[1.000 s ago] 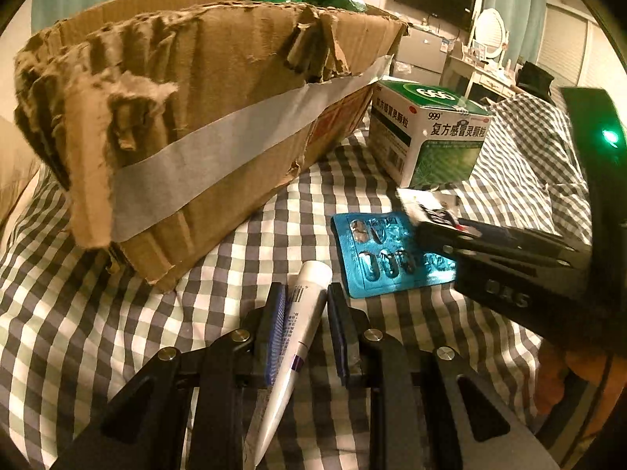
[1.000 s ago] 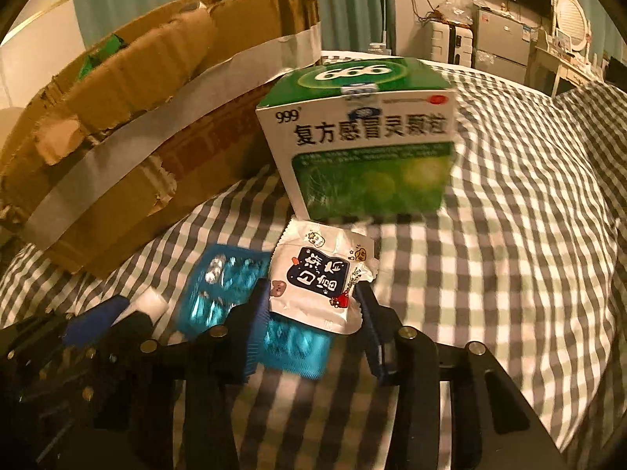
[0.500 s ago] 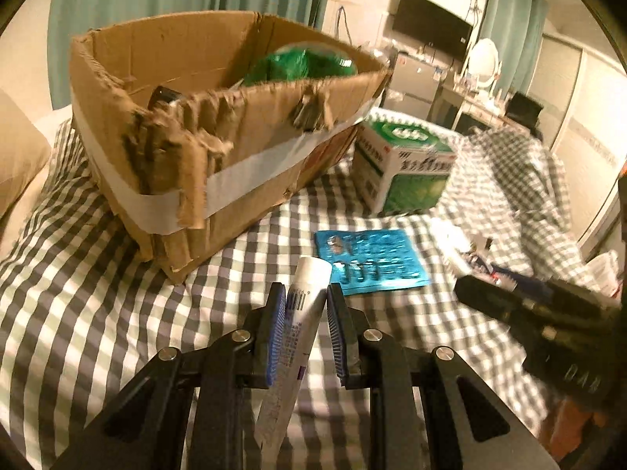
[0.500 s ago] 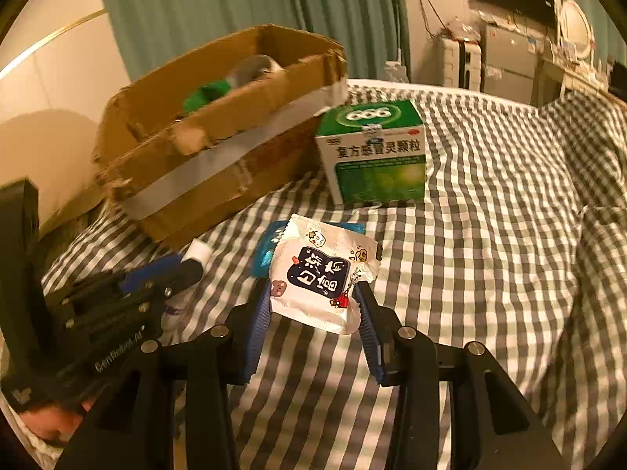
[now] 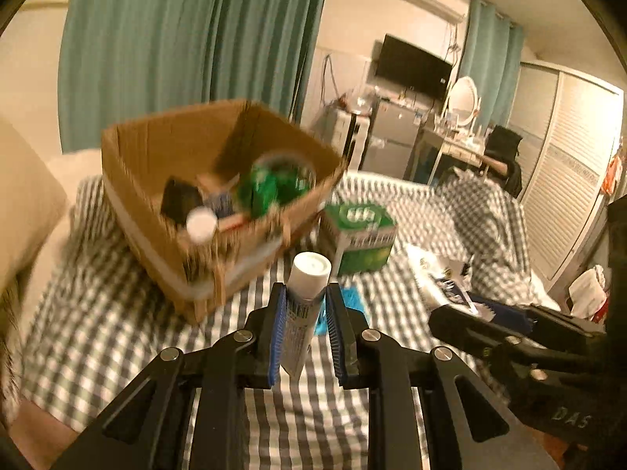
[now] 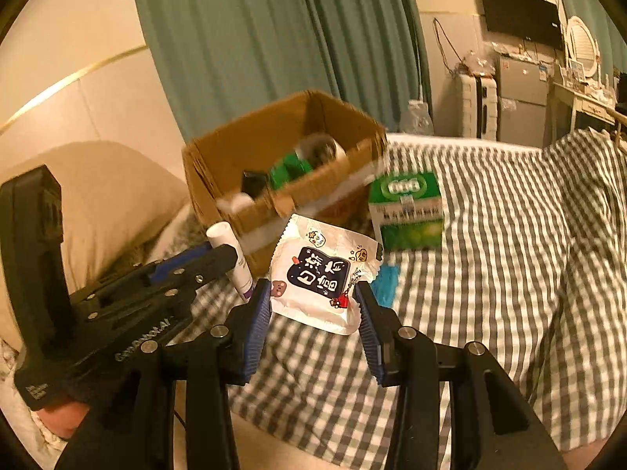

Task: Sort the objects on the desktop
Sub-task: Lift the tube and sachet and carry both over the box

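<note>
Two items were held above the bed: left tool (image 5: 301,313) clamped on tube (image 5: 305,297), right tool (image 6: 313,313) on sachet (image 6: 323,270). Both needed release squarely over the far cardboard box (image 5: 156,145).

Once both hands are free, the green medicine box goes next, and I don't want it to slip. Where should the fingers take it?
Grip the green medicine box across its two flat side walls, coming down from above over its top. It stands upright on the checked bedspread; the cardboard box looks close on one side, so that finger may have little room.
</note>
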`<action>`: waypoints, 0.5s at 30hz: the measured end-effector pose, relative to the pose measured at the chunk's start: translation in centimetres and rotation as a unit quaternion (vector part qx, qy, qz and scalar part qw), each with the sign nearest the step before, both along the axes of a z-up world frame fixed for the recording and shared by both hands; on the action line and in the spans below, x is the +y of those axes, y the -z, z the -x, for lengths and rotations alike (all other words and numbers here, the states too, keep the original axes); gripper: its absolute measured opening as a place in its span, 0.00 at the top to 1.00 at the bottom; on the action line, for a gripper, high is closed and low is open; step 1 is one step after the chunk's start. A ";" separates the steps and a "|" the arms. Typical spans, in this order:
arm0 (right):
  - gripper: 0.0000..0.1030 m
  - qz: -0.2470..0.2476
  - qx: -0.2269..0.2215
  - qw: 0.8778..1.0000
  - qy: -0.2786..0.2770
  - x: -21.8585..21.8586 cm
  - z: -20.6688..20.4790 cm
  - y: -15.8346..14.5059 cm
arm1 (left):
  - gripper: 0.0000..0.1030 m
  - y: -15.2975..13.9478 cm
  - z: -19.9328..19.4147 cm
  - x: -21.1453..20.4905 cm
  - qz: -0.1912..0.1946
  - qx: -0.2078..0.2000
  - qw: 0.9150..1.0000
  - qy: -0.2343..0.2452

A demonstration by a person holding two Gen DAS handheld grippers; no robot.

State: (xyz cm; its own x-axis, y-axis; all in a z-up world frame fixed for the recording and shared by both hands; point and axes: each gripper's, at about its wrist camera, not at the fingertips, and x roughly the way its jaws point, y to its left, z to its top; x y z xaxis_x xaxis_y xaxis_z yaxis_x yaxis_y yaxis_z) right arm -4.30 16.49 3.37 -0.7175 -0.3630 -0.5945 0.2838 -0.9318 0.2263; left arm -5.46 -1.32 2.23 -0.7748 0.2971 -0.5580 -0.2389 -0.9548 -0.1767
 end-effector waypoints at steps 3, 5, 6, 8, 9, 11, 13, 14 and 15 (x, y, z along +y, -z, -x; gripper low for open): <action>0.59 -0.001 0.016 1.000 -0.006 -0.2 1.4 -1.6 | 0.80 -2.2 0.7 -0.6 0.001 0.016 1.000 -0.001; 0.59 0.004 0.027 1.000 -0.011 -0.5 2.5 -2.7 | 0.80 -3.4 1.6 -1.0 0.011 0.026 1.000 -0.003; 0.59 0.007 0.030 0.999 -0.014 -0.7 3.1 -3.2 | 0.80 -3.8 2.2 -1.1 0.018 0.031 0.999 -0.006; 0.59 0.012 0.038 0.999 -0.019 -1.4 4.7 -4.0 | 0.80 -4.7 3.7 -1.3 0.031 0.038 0.999 -0.011; 0.59 0.013 0.040 0.999 -0.023 -1.7 5.3 -4.3 | 0.80 -5.1 4.4 -1.5 0.034 0.041 0.998 -0.014; 0.59 0.016 0.044 0.998 -0.032 -2.7 6.9 -4.9 | 0.82 -5.7 5.9 -2.1 0.035 0.050 0.998 -0.021; 0.59 0.015 0.048 0.998 -0.040 -3.7 8.6 -5.1 | 0.82 -6.2 7.6 -3.1 0.027 0.055 0.998 -0.029; 0.59 0.013 0.049 0.998 -0.042 -4.3 9.5 -5.1 | 0.82 -6.2 8.3 -3.4 0.026 0.056 0.998 -0.032; 0.59 0.012 0.050 0.998 -0.046 -4.7 10.3 -5.0 | 0.82 -6.2 9.0 -3.7 0.026 0.057 0.997 -0.036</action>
